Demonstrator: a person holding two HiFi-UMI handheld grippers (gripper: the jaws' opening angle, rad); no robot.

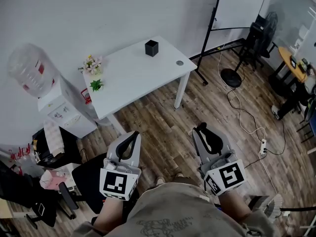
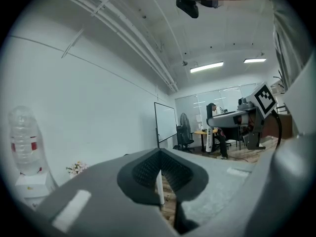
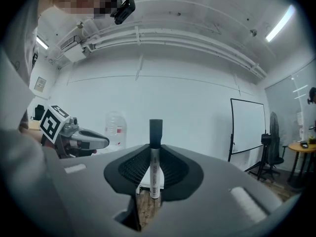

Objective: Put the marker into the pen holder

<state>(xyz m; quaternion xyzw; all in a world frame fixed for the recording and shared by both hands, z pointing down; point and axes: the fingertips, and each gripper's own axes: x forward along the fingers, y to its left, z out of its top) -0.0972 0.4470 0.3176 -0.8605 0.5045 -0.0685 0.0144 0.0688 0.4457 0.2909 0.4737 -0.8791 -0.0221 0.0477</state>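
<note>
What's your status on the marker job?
Left gripper shut, empty. Right gripper shut on white, black-capped marker, upright. Black cube pen holder on white table ahead, nothing blocking.

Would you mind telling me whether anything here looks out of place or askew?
Nothing stands out: the pen holder stands upright on the white table, and the right gripper holds the marker straight. Only a cable trails loose across the floor.

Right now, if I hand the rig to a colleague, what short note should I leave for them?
Left hand-held gripper: shut, empty.
Right hand-held gripper: shut on the marker, which is upright between its jaws, dark cap up.
Pen holder: on the white table, some way ahead.
Done: marker gripped.
To do: walk to the table, then put the marker into the pen holder.
</note>
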